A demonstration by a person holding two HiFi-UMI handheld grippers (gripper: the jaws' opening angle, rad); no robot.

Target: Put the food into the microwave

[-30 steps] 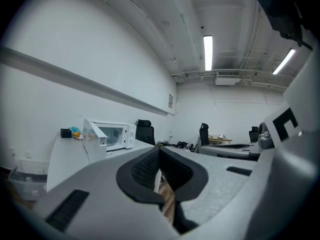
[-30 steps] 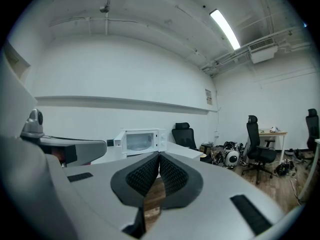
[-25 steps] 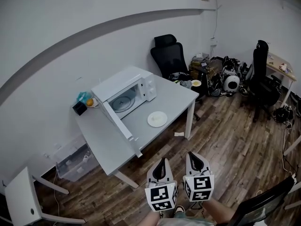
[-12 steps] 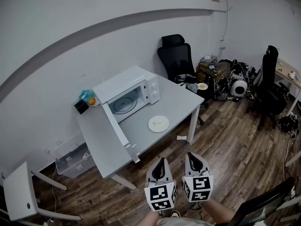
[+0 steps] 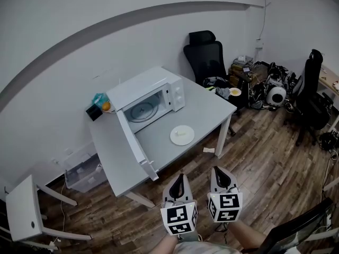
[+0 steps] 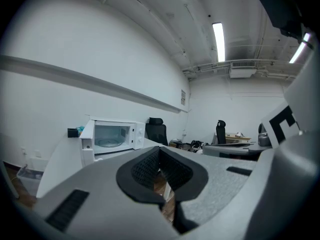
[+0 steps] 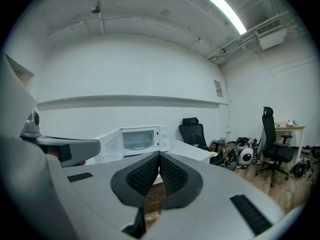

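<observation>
**Inspector:** Where is the food?

**Assessor:** The food (image 5: 183, 134) lies on a white plate (image 5: 173, 138) on the tabletop (image 5: 214, 107). It is just in front of the microwave (image 5: 151, 88) and to the right of its open door (image 5: 133, 144), touching neither.

**Inspector:** Heading and long axis?

**Assessor:** Not determinable. The food shows only as a small pale patch, and the round plate has no long axis. The microwave cavity faces the near edge of the tabletop. Its door is hinged at the left and stands swung out towards the person.

**Inspector:** State of the tongs?

**Assessor:** The left tongs (image 5: 178, 178) and right tongs (image 5: 220, 172) are both clenched, pads together with nothing between them. They sit side by side over the wooden floor (image 5: 265, 157), pointing at the tabletop and well apart from it.

**Inspector:** Step in hand?

**Assessor:** In my judgement, the approach. Nothing is lifted and the door needs no opening. The next move calls for closing on the tabletop, releasing one pair of tongs and gripping the plate by its rim. The plate should then be carried level into the cavity, clear of the door.
</observation>
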